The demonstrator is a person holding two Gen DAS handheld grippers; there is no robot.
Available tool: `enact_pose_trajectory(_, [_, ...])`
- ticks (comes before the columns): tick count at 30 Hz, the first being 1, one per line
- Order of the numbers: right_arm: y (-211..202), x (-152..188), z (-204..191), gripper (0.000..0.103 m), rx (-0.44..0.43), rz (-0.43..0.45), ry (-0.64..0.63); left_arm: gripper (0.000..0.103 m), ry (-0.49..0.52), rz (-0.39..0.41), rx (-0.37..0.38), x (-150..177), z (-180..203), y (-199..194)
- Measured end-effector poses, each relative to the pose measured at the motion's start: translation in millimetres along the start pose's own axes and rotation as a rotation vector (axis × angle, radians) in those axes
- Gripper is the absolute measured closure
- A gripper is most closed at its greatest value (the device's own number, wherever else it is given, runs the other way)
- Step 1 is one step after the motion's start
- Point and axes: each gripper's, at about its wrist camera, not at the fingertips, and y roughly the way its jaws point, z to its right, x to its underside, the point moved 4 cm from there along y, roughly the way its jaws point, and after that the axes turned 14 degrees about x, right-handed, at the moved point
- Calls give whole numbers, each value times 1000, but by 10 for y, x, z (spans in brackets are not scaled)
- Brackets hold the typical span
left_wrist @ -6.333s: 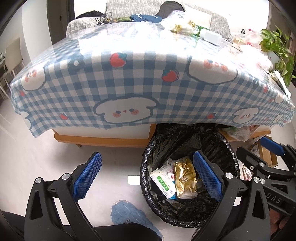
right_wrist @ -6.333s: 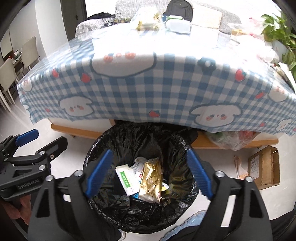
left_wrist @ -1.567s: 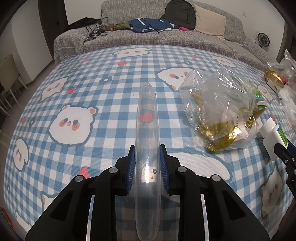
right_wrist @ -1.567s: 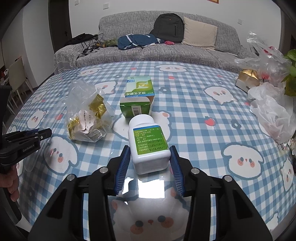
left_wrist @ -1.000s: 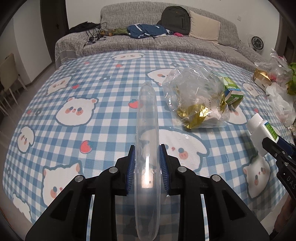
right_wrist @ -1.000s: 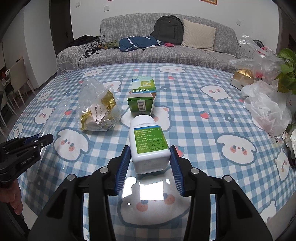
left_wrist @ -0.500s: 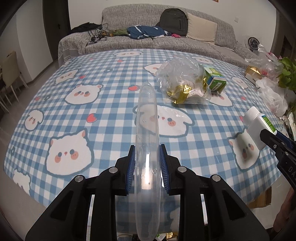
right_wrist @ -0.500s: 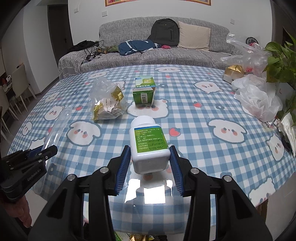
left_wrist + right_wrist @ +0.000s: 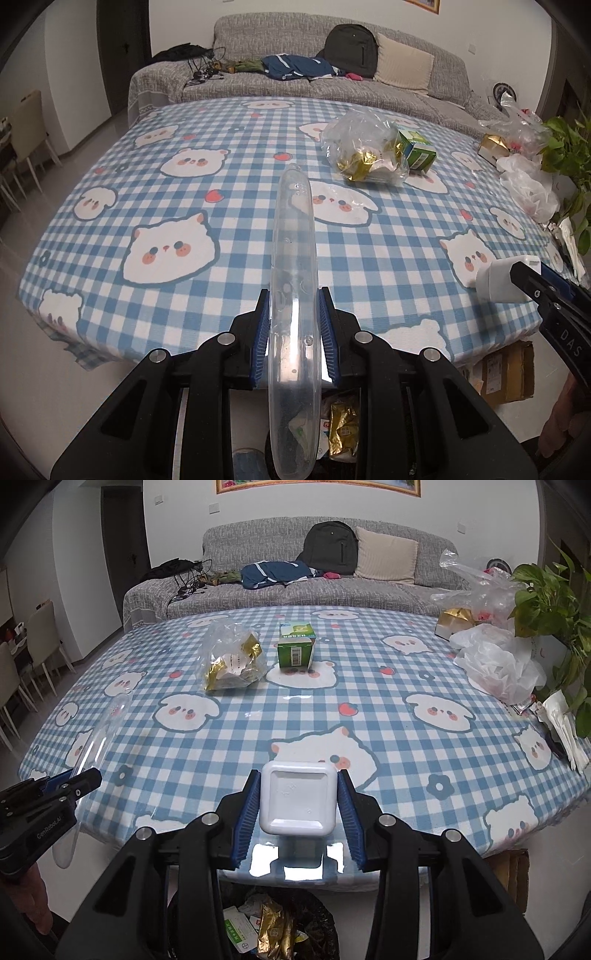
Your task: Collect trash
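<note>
L jaws pinch 1 clear plastic piece (image 9: 292,295); R jaws pinch 1 white bottle (image 9: 298,800); 1 bin (image 9: 325,923) below.

Left gripper (image 9: 293,345) and right gripper (image 9: 299,821): black angular frames, silver screws, blue ribbed jaws, white lettering on the outer side.

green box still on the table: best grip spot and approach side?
Grip the green box across its two side faces, coming from the near table edge over the cloth. It stands upright with its barcode face toward the right wrist camera; its right side is clear, and the clear bag of wrappers lies apart on its left, leaving room for a finger.
</note>
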Motion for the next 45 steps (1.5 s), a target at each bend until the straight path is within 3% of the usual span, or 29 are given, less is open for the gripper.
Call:
enact_pose_trajectory(19, [-625, 309, -308, 64, -44, 84, -29, 78, -28, 49, -1, 502, -153, -602])
enact_pose_trajectory(27, [-922, 616, -383, 64, -73, 101, -48, 78, -30, 59, 17, 918, -102, -828])
enact_pose_trajectory(36, [-1060, 1030, -433, 64, -99, 82, -70, 78, -19, 45, 26, 1317, 13, -921])
enact_pose_trajectory(45, [-935, 1441, -471, 64, -102, 24, -89, 78, -35, -19, -1, 1768, -112, -693])
